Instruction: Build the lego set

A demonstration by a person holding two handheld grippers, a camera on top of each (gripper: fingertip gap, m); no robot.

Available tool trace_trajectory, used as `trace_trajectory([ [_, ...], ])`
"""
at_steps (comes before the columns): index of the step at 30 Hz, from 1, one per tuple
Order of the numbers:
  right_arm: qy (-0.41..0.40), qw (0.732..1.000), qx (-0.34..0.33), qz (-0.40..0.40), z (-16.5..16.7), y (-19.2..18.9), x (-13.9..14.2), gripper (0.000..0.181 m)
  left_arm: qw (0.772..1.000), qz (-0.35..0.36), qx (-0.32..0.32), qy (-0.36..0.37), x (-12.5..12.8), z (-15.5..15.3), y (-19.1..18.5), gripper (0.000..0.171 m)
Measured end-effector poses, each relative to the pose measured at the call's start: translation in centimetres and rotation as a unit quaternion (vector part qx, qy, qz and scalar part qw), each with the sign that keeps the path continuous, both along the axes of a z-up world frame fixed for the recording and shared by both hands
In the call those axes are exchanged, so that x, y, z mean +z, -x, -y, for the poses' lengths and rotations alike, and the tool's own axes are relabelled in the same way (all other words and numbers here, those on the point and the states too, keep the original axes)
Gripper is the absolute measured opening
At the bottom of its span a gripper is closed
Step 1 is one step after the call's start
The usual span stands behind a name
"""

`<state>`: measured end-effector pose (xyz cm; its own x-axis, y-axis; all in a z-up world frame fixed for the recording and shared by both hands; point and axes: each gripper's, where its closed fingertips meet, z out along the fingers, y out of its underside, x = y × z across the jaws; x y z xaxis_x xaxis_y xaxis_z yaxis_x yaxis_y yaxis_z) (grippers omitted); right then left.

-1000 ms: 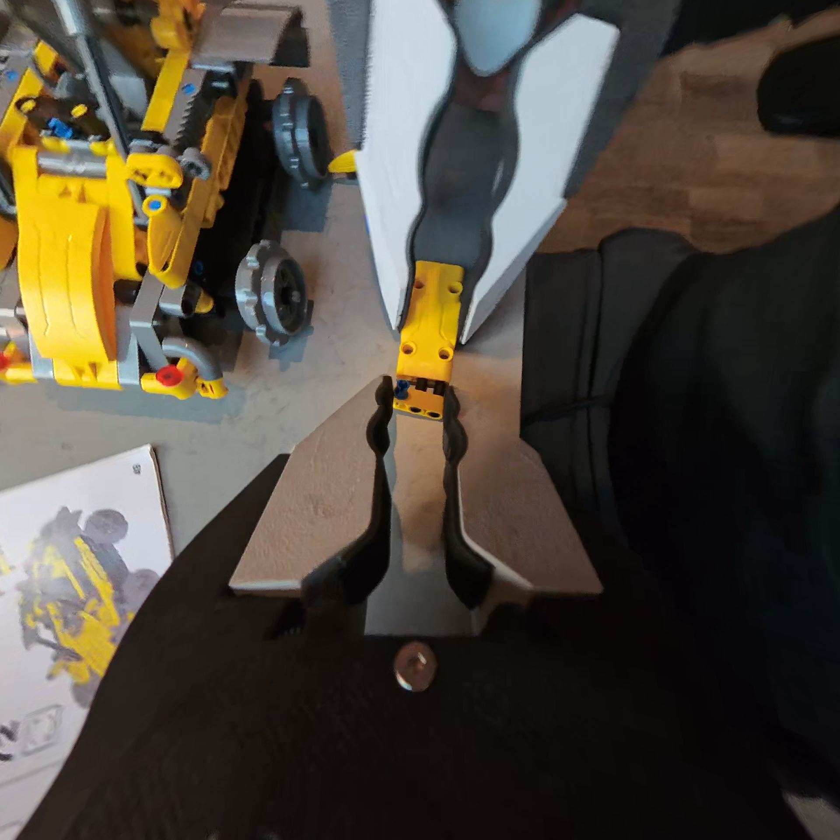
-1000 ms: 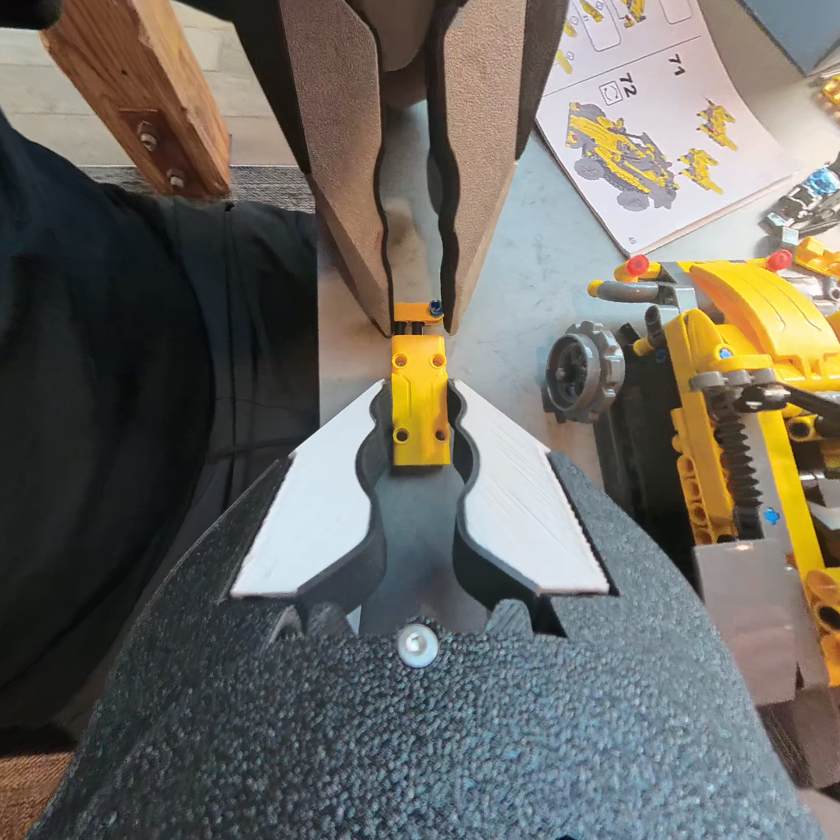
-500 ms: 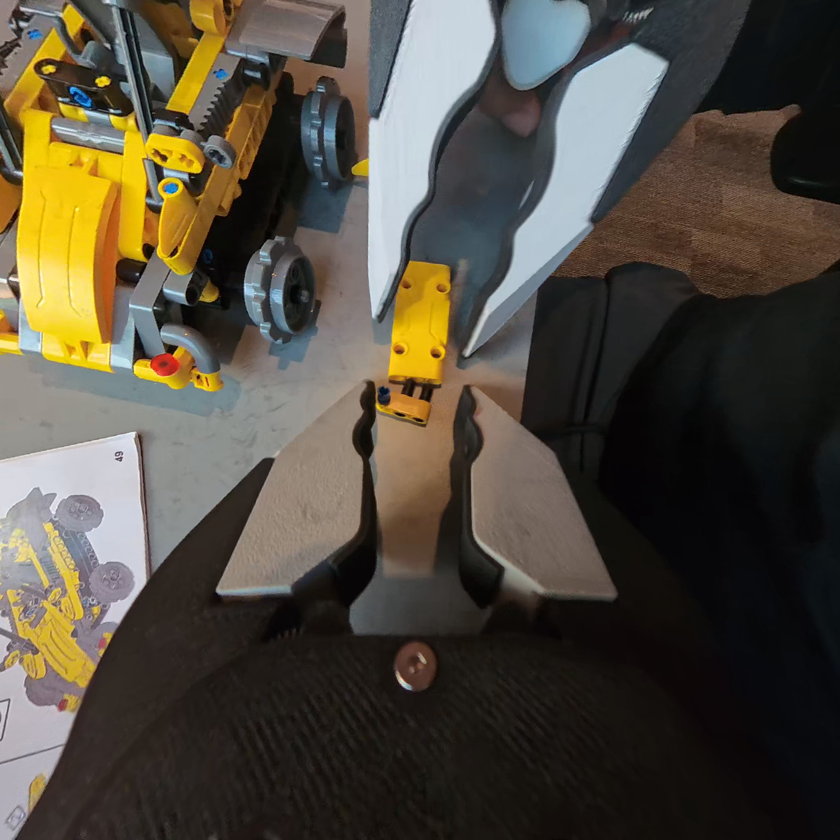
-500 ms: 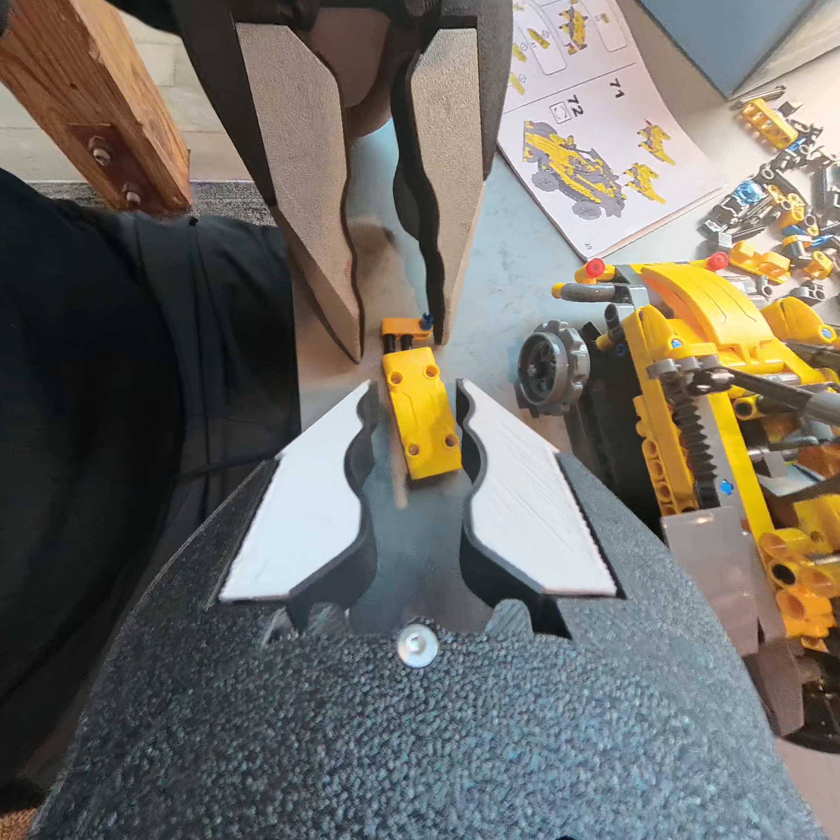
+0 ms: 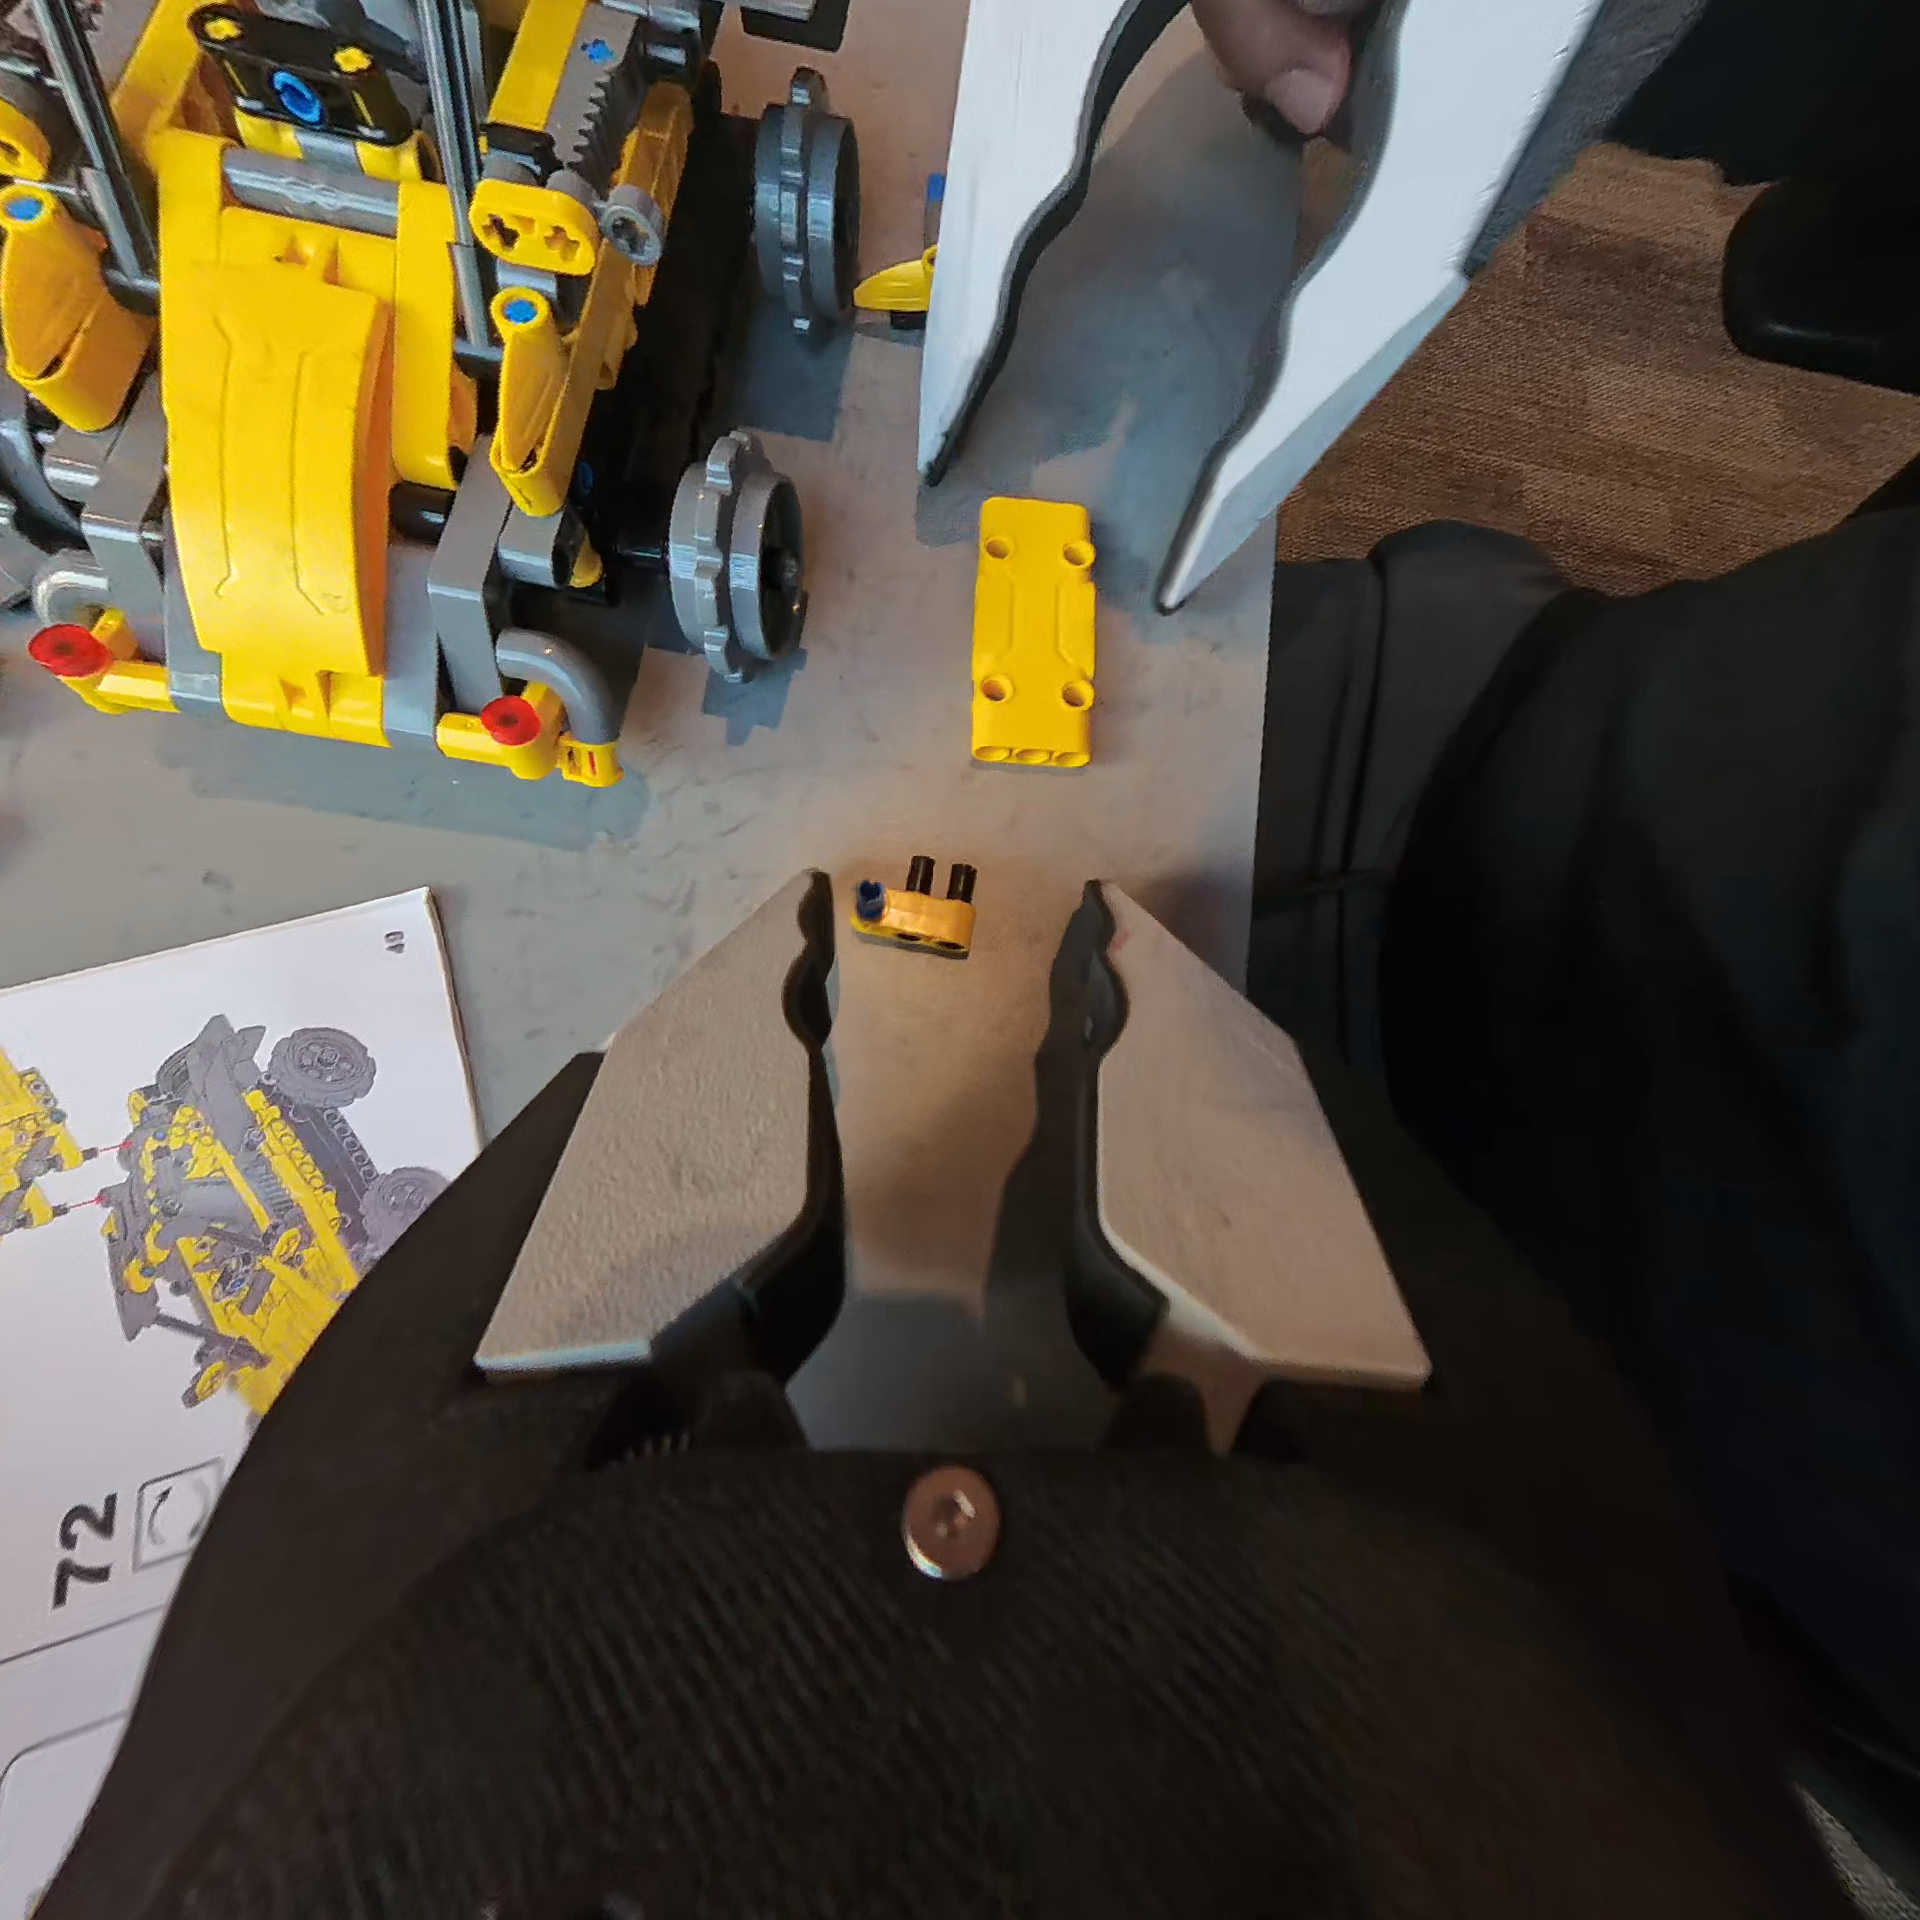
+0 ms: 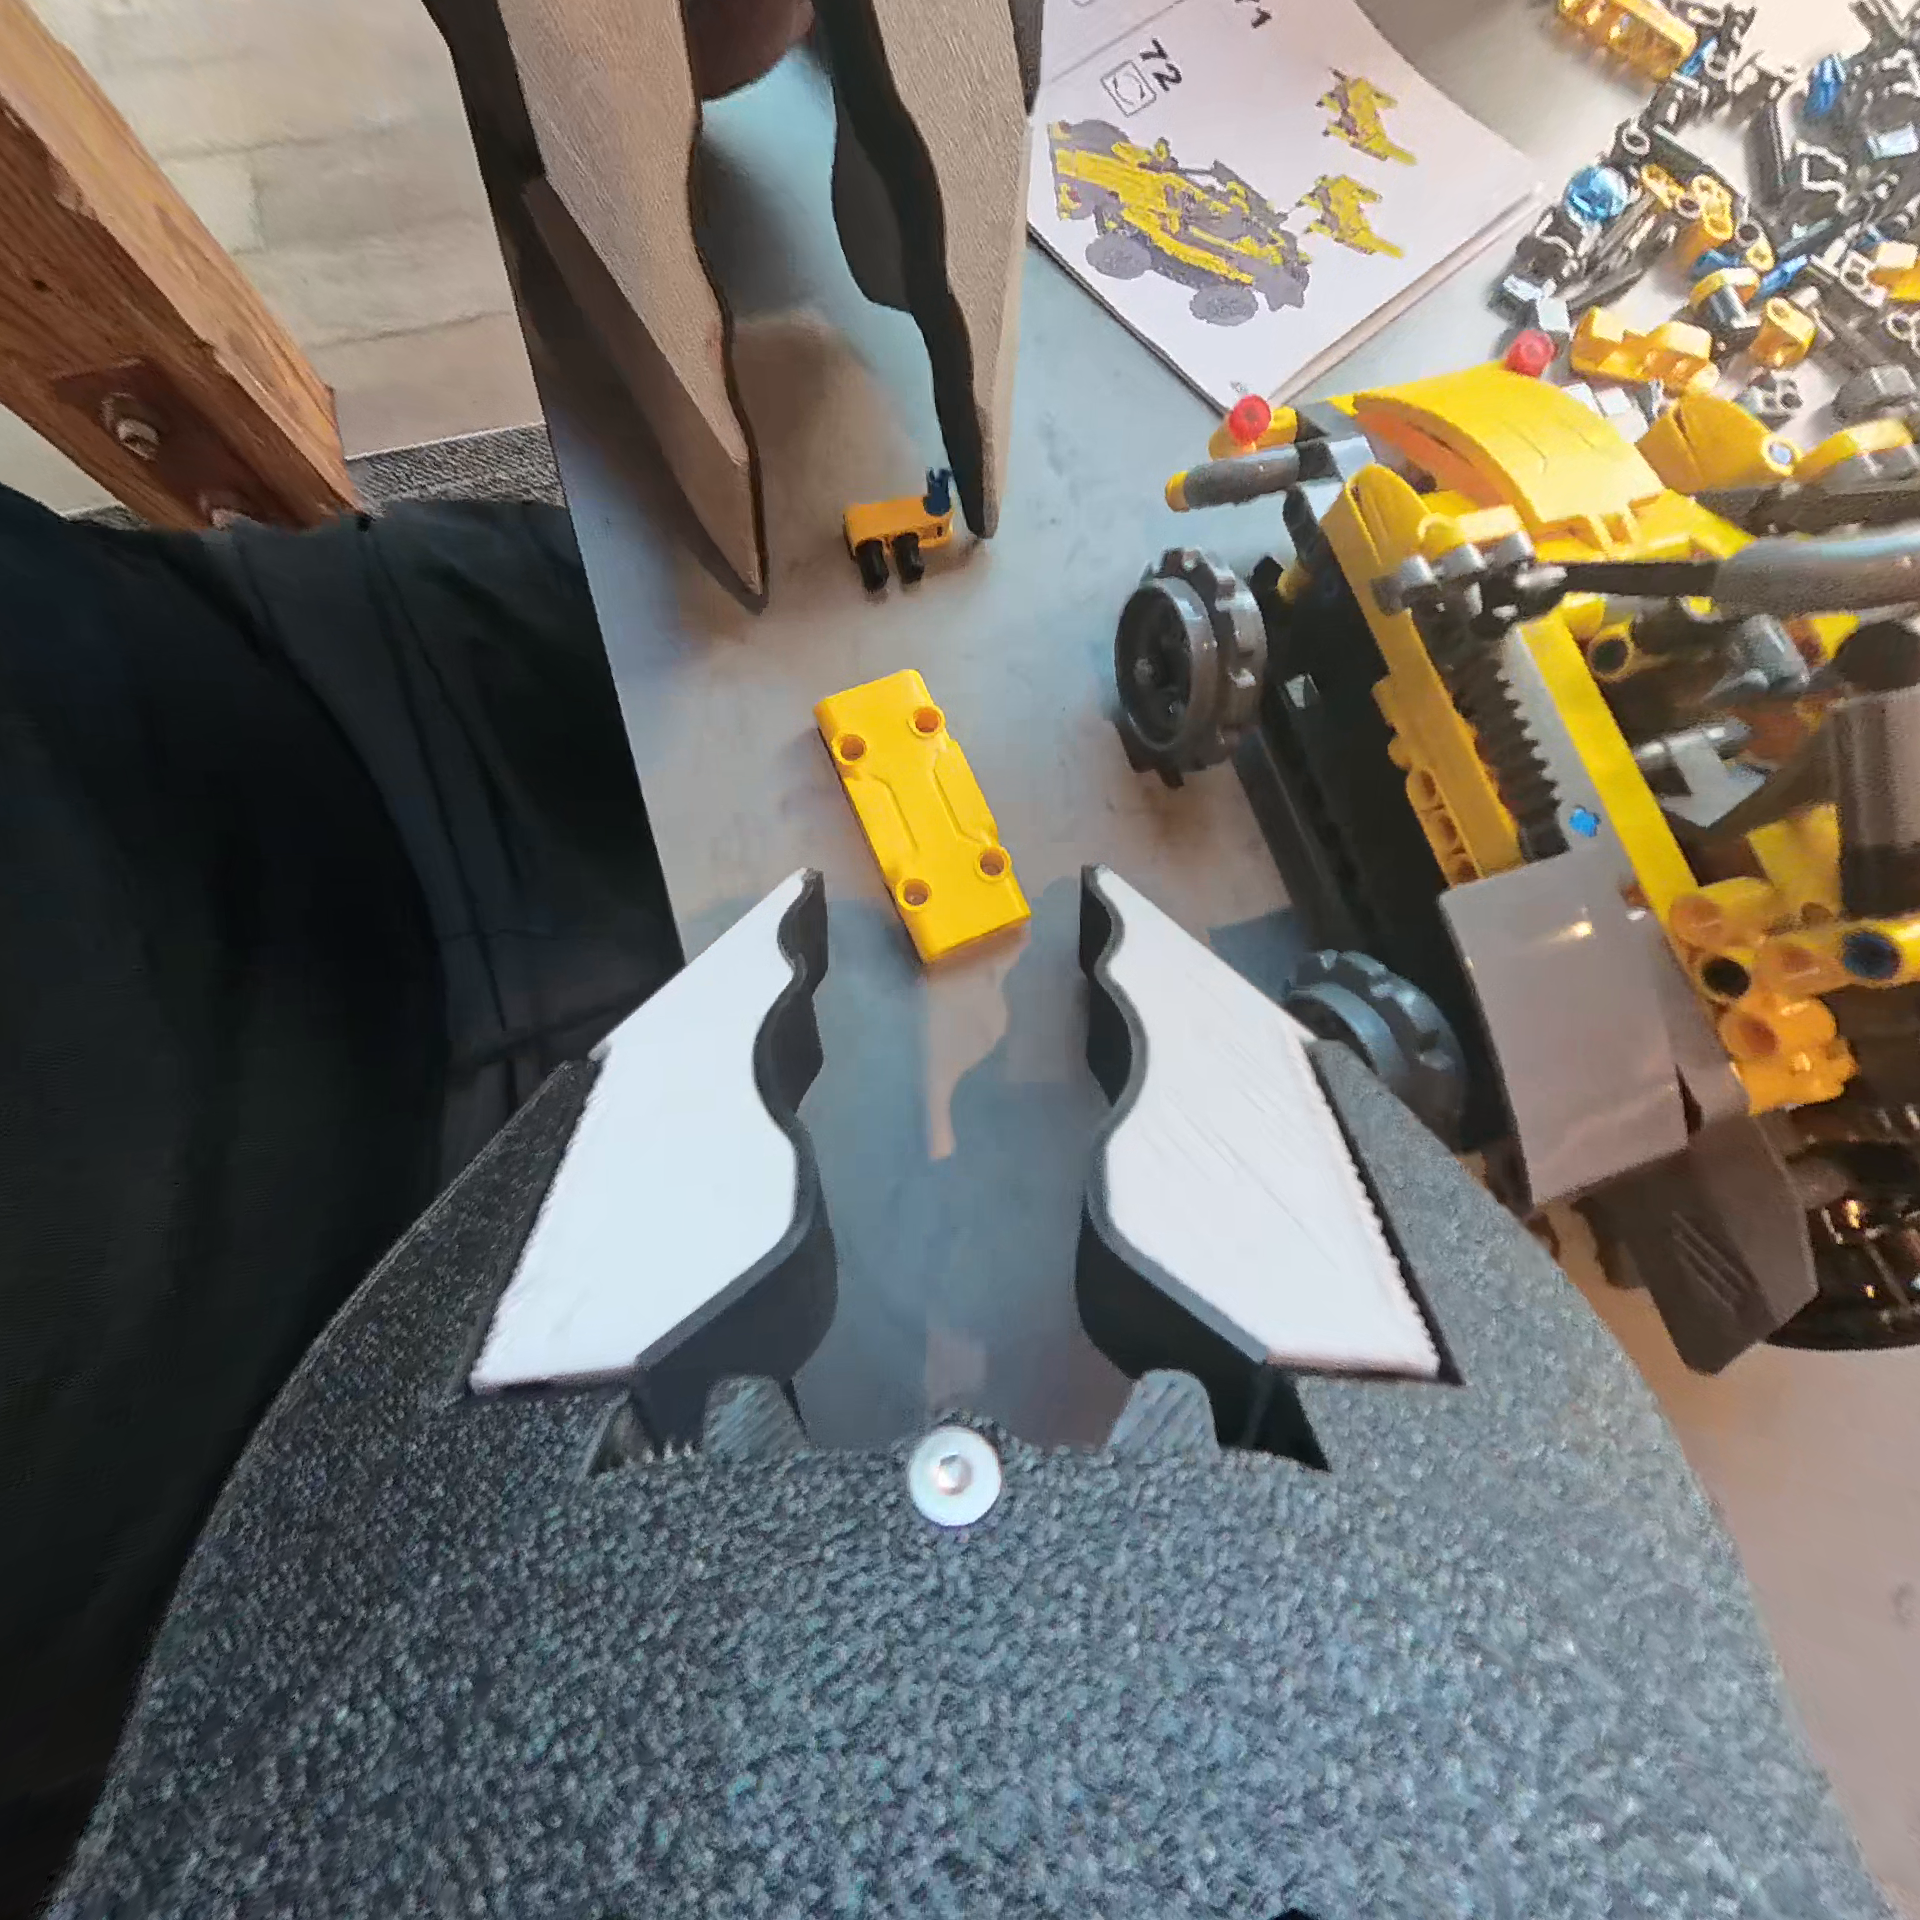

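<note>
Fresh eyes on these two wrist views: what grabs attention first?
The big yellow brick-built vehicle with grey sprocket wheels fills one side of the grey table. Between the open left gripper and open right gripper lie a flat yellow panel and, apart from it, a small yellow connector with black pins.

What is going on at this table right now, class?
A person holds two grippers over a grey table, facing each other. Both are open and hold nothing. The left gripper hovers by a small yellow connector with black pins; the right gripper is nearest a flat yellow panel. Both pieces lie apart on the table. Beside them stand a part-built yellow vehicle model and an open instruction booklet.
</note>
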<state>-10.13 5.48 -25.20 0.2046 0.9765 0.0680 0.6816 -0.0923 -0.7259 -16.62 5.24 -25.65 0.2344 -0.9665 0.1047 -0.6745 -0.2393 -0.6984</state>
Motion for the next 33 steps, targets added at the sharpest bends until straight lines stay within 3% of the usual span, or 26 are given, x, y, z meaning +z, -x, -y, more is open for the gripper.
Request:
trace_trajectory([
  [5, -0.014, 0.999, 0.027, 0.012, 0.0, 1.1, -0.3, 0.050, 1.000, -0.006, 0.018, -0.011, 0.2, -0.7, 0.9, 0.043],
  [10, 0.010, 0.999, 0.049, 0.017, 0.3, 1.8, -0.6, 0.042, 0.999, -0.020, -0.009, -0.032, -0.3, -1.2, 1.1, 0.032],
  [19, 0.030, 0.999, 0.000, 0.013, 0.3, 0.0, 0.3, 0.044, 0.997, -0.026, -0.065, -0.030, -0.3, -0.8, 1.3, 0.035],
  [22, 0.013, 0.999, 0.011, 0.034, 0.1, -0.1, -0.2, 0.047, 0.997, -0.023, -0.067, -0.028, -0.3, -0.9, 1.0, 0.020],
  [26, 0.023, 0.999, 0.040, 0.028, 0.3, 1.1, 0.0, 0.047, 0.997, -0.024, -0.061, -0.029, -0.3, -0.9, 0.9, 0.020],
  [33, 0.041, 0.995, 0.082, 0.040, 0.7, 2.3, -0.8, 0.027, 0.999, -0.018, -0.046, -0.020, -0.2, -0.5, 1.2, 0.029],
])
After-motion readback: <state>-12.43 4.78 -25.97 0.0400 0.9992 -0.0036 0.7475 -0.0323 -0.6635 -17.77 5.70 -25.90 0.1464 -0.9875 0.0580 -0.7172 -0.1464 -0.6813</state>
